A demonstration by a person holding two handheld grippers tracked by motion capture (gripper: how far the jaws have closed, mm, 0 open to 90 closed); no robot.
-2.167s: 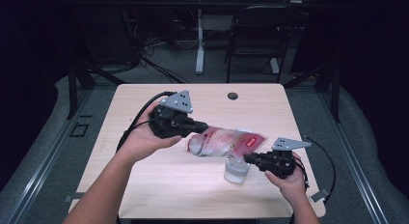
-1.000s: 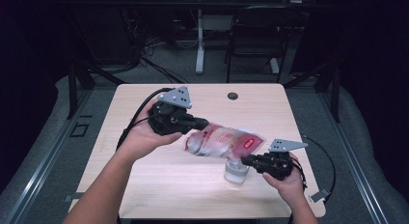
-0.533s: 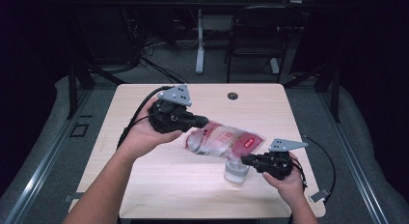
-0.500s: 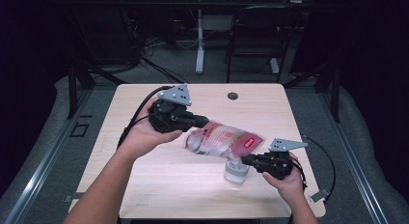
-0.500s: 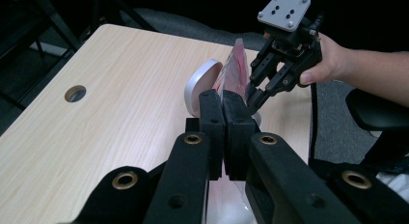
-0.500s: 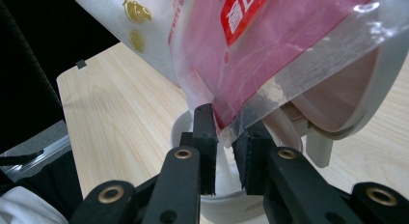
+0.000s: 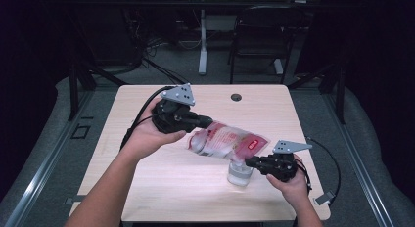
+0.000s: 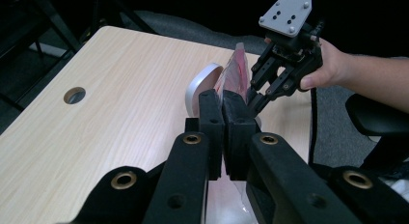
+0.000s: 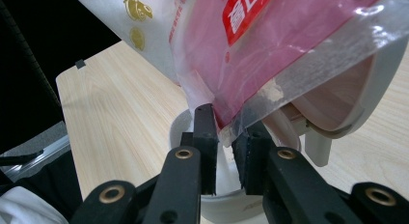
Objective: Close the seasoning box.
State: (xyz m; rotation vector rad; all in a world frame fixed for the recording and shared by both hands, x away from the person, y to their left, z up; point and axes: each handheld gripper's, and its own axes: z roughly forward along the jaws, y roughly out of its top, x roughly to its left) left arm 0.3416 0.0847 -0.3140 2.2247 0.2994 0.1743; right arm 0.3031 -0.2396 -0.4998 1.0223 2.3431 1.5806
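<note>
Table [image 7: 161, 188] first: keep everything over the light wood top, well in from its edges. The bag [image 7: 222, 141], a pink and clear plastic pouch with a white back, hangs tilted between your two hands, its low corner over the small clear cup [image 7: 240, 174] that stands on the table near your right hand. Your left gripper [image 7: 208, 124] has its fingers [image 8: 211, 122] pressed together on the bag's upper end; keep that pinch firm and raise that end slowly so the contents slide rather than dump. Your right gripper [image 9: 226, 149] has its fingers [image 9: 205, 137] clamped on the bag's lower edge just above the cup; I'd say hold that corner centred over the rim and don't drag the cup, it looks light and could tip. Whether anything is flowing out yet can't be told. Writing: a red label [image 9: 246, 14] on the pink side with white characters, cut off and not readable; a small gold cartoon mark [image 9: 136, 7] on the white side, also unreadable. No brand legible.
</note>
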